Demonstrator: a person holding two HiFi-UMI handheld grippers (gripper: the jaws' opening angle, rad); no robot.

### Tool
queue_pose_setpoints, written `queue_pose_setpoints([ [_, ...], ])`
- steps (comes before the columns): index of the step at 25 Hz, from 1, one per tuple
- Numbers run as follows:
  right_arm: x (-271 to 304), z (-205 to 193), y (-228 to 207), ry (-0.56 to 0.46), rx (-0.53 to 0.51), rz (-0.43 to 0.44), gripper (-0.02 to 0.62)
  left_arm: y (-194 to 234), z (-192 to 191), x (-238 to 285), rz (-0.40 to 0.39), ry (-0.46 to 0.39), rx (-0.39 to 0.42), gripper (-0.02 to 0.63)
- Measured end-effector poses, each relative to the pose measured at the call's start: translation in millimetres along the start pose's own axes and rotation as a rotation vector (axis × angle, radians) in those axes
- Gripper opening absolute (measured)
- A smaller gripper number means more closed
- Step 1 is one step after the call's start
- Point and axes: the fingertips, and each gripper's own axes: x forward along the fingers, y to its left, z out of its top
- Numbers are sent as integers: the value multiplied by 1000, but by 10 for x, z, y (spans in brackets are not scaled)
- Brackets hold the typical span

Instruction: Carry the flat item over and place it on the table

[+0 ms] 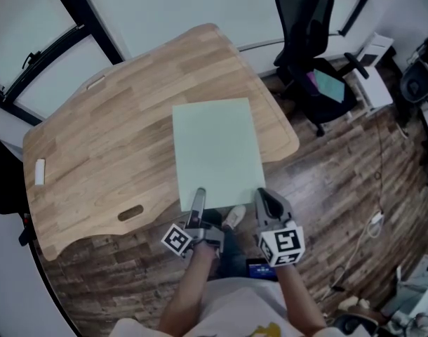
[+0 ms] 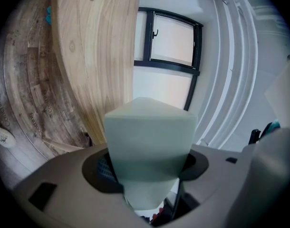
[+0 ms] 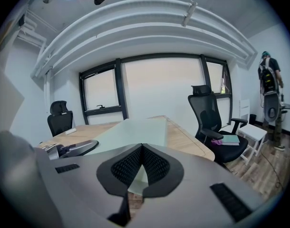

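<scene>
Sheet [image 1: 217, 149] is pale green, plain, rectangular and flat, spread over the wooden table [image 1: 109, 146] with its near edge past the table's rim; contact with the tabletop cannot be confirmed. Left gripper [image 1: 198, 201] is clamped on the near-left corner and right gripper [image 1: 264, 201] on the near-right, forearms side by side.

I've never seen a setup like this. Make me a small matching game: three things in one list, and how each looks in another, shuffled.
1 sheet
2 office chair
3 table

A teal item on its seat
B oval cut-out near its edge
C pinched by left claw and right claw

Pairs: 1-C, 2-A, 3-B
</scene>
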Motion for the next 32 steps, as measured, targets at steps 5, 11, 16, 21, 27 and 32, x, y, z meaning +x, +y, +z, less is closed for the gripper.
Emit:
queue_pose_setpoints([
  [5, 49, -77, 1, 32, -11, 16, -2, 144, 12, -36, 29, -11, -5, 286],
  [11, 117, -156, 46, 56, -25, 38, -2, 271, -2, -48, 48, -26, -28, 285],
  [16, 181, -185, 69, 70, -27, 46, -3, 391, 10, -60, 70, -31, -35, 286],
  [21, 227, -216, 34, 81, -36, 43, -2, 466, 9, -44, 68, -43, -50, 285],
  [27, 280, -277, 18, 100, -31, 44, -2, 569, 13, -37, 71, -69, -73, 287],
  [32, 327, -306, 17, 112, -25, 46, -2, 633, 31, -48, 85, -80, -70, 287],
])
